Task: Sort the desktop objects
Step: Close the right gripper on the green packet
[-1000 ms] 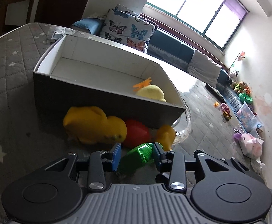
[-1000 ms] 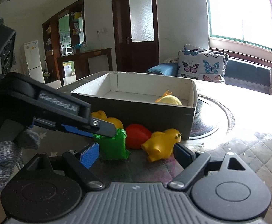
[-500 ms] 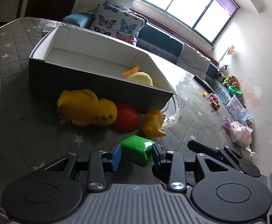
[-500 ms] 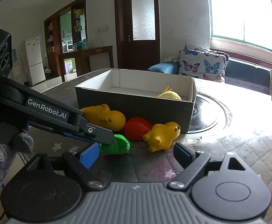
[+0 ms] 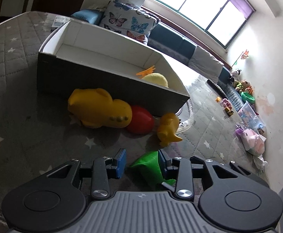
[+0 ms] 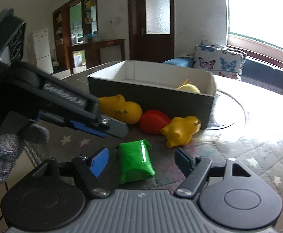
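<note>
A green packet (image 6: 135, 160) lies on the grey star-patterned mat, between the open fingers of my right gripper (image 6: 141, 162). In the left wrist view the packet (image 5: 148, 168) lies against the right finger of my open left gripper (image 5: 142, 164), which no longer grips it. The left gripper shows in the right wrist view (image 6: 95, 124), above and left of the packet. A big yellow toy (image 5: 100, 109), a red toy (image 5: 140, 119) and a small yellow duck (image 5: 168, 129) lie in front of a dark box (image 5: 102, 81) holding a yellow plush (image 5: 157, 78).
A round glass turntable (image 6: 230, 112) sits to the right of the box. A sofa with a butterfly cushion (image 5: 129, 22) stands behind the table. Toys and a bin (image 5: 250, 114) lie on the floor at right. My gloved hand (image 6: 3, 149) is at left.
My left gripper carried the green packet back from the toys, opened and let it go on the mat. The packet now lies between my right gripper's fingers.
</note>
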Demonstrator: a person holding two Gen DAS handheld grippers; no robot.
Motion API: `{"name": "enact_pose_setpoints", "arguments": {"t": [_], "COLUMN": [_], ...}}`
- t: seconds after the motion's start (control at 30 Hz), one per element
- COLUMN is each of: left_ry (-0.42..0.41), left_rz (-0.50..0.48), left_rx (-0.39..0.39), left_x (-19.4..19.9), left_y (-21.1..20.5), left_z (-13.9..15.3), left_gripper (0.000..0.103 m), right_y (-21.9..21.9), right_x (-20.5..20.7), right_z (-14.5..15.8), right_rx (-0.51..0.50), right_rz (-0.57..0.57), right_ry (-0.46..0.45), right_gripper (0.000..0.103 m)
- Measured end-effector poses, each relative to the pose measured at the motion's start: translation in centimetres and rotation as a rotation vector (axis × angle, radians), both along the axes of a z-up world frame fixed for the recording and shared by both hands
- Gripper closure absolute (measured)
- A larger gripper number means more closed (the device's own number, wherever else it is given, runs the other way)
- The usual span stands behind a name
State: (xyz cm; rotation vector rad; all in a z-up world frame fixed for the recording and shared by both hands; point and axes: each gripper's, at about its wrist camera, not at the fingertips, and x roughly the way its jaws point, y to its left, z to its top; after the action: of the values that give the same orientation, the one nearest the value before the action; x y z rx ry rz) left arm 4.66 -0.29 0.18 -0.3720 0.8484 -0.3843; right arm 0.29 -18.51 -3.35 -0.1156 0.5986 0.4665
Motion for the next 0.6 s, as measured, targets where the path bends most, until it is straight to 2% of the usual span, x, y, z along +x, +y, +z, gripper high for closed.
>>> {"name": "enact_pose_setpoints", "arguments": {"t": [0.03,0.27,0.33,0.43,0.6], "left_ry": [0.001,0.010,0.018,0.029,0.044], "left_rz": [-0.003,-0.018,-0.021,-0.009,0.021], "left_rx": [-0.003,-0.015,-0.012,0.005,-0.005], "left_x": [0.1,0.2,0.1,0.0,-0.2], "left_y": [-0.1,-0.7,-0.9,-1.2,-1.3], "left_z": [0.0,-0.6,-0.8,-1.1,-1.1], "left_gripper": [0.065,0.065,0.065,0.065,0.065], "right_y": [0.2,1.2,1.3,1.3,1.2], "right_x": [0.1,0.4,0.6,0.6,0.6], "right_z": [-0.2,-1.1,-1.4,-1.8,-2.0], "right_rx": [-0.004,-0.044,-0.052,-0.068,-0.072], "right_rz": [0.007,0.036,0.037,0.033,0.032], "right_ry": [0.004,0.016,0.023,0.024,0.023], "right_gripper": [0.033,0.047,0.055,0.061,0.062]}}
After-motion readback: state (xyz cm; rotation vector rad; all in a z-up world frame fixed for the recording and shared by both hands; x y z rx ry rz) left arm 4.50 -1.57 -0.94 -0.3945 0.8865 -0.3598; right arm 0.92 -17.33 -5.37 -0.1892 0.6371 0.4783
